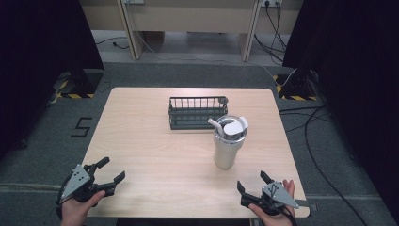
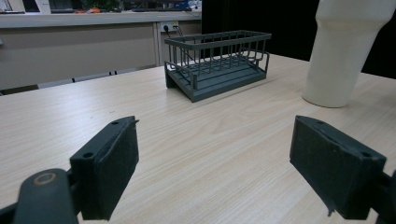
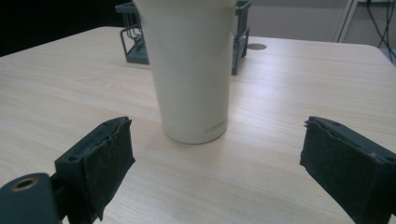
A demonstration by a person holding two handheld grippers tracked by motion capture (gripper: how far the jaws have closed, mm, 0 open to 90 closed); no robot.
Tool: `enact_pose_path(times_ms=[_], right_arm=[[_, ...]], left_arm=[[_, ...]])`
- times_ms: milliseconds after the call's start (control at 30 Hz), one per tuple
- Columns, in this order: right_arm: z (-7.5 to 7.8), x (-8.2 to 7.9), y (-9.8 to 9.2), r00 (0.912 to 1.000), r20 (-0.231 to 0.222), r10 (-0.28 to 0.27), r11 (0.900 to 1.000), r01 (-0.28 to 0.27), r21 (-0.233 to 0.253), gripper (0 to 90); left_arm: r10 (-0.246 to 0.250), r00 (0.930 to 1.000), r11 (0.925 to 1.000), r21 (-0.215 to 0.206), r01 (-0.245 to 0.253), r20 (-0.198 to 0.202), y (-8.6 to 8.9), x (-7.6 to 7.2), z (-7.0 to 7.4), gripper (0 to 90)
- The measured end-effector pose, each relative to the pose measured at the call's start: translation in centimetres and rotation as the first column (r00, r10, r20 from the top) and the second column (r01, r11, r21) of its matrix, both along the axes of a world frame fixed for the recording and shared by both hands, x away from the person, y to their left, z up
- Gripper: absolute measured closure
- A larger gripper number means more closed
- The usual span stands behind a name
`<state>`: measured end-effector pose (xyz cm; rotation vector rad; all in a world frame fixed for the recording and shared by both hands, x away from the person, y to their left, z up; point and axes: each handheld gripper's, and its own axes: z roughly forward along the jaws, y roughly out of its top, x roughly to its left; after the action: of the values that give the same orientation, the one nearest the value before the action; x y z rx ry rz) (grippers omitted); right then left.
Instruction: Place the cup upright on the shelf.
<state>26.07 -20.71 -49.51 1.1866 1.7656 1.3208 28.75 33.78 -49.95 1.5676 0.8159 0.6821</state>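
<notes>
The right claw (image 1: 253,182) rests at the near right edge of the tabletop (image 1: 150,155), jaws spread wide and empty. The left claw (image 1: 109,171) sits at the near left corner, likewise wide open and holding nothing. Both are held by the person's hands at the near edge.

Beyond the right claw, near but not touching, stands the cream tumbler (image 1: 227,142), upright on the tabletop, right of centre, with a lid and a straw on top. In the right gripper view the tumbler (image 3: 191,70) stands squarely ahead between the jaws. Just behind it, towards the far side, lies the dark wire basket (image 1: 197,112), empty, on the tabletop; whether the two touch cannot be told.

Assessment: the tumbler is tall, smooth and narrow at the base. A claw closing low or off-centre would likely push it rather than grip it, tipping it against the basket. A high grip may catch the lid or straw.
</notes>
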Motion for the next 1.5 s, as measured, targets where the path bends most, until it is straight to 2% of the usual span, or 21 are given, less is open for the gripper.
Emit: enact_pose_path(times_ms=[367,600,633,1067,1500], right_arm=[[0.7,0.8,0.7,0.9999,0.014,0.009,1.000,-0.009,-0.001,10.3],[1.4,2.4,1.6,0.9994,0.030,0.014,1.000,-0.014,0.005,10.3],[1.6,3.1,2.0,0.9991,0.033,0.026,1.000,-0.026,0.002,10.3],[1.9,6.1,4.0,0.9981,0.034,0.052,0.999,-0.051,-0.005,10.3],[2.3,8.8,5.8,0.9979,0.042,0.049,0.999,-0.049,-0.011,8.9]], left_arm=[[0.002,1.0000,1.0000,0.002,-0.002,0.001,0.1,0.0,0.0,14.8],[0.000,1.0000,1.0000,0.007,0.000,0.001,0.0,0.0,0.0,14.8],[-0.001,1.0000,1.0000,0.007,0.001,-0.001,0.0,0.0,0.0,14.8],[-0.003,1.0000,1.0000,0.006,0.003,0.002,0.0,0.0,0.0,14.8],[-0.005,1.0000,1.0000,0.006,0.005,0.004,0.0,0.0,0.0,14.8]])
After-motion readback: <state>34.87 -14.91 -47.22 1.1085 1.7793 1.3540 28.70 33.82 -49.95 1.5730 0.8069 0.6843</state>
